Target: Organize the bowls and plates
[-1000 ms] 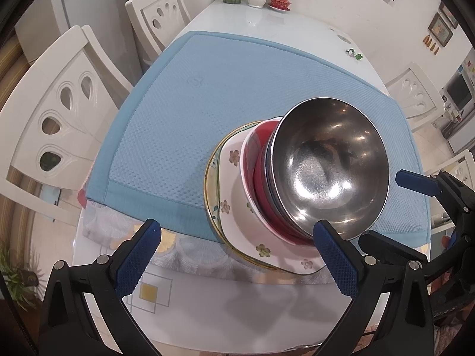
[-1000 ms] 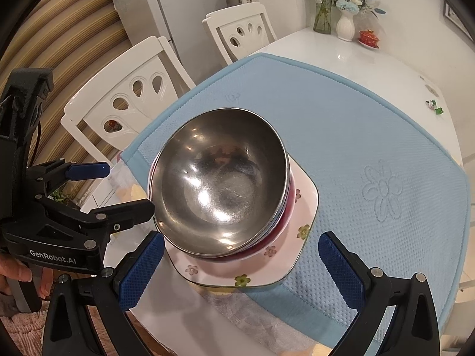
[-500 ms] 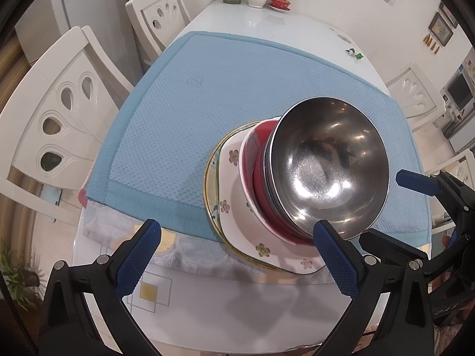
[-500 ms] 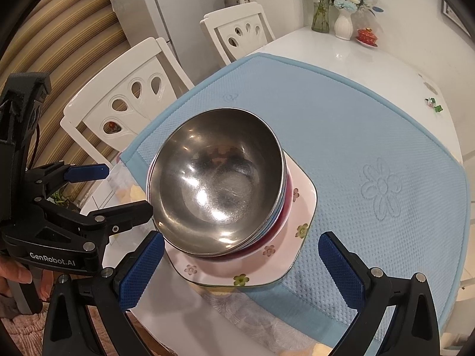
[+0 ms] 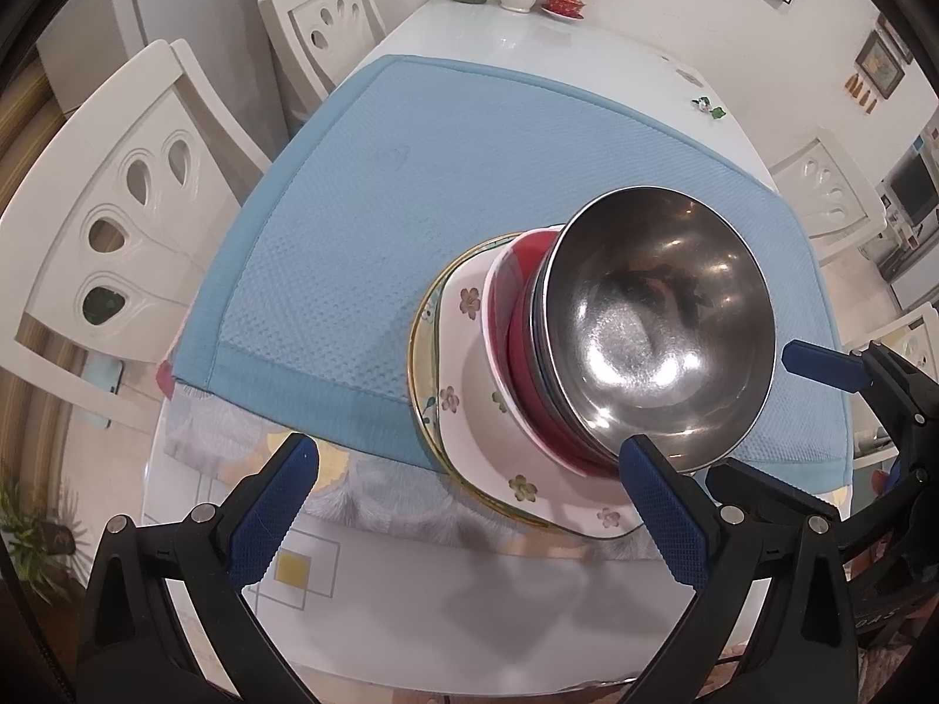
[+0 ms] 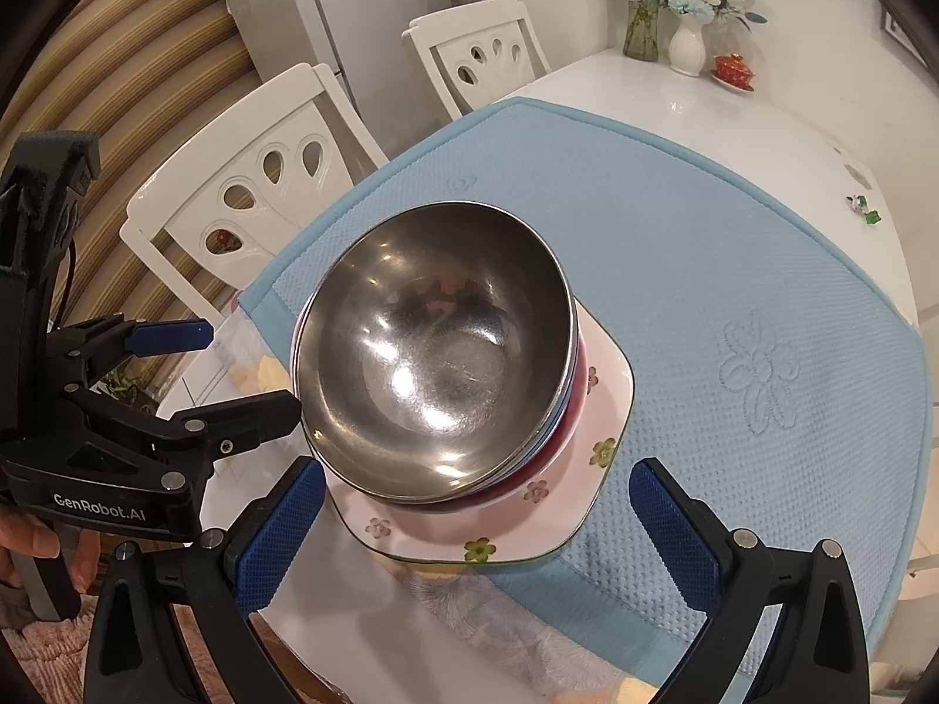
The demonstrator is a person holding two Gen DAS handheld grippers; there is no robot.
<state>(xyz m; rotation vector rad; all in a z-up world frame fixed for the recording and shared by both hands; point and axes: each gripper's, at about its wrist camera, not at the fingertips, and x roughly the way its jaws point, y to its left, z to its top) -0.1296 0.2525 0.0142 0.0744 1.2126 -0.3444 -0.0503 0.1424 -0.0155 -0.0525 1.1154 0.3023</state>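
Plates and bowls form one stack at the near edge of the blue mat (image 5: 411, 188) on the bench (image 5: 387, 616): a steel bowl (image 6: 434, 352) in a red bowl (image 5: 519, 352) on a flowered plate (image 6: 593, 469). The left gripper (image 5: 469, 516) and right gripper (image 6: 475, 534), both spread wide and empty, hover just before it. Farther off are white chairs (image 6: 258, 176) and vases (image 6: 686, 44).

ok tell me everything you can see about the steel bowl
The steel bowl is round, deep, shiny metal with a scuffed, empty inside. It sits upright on top of the stack, nested in more bowls, one red, over the floral plate, at the blue mat's near edge. Neither gripper touches it; both are open.
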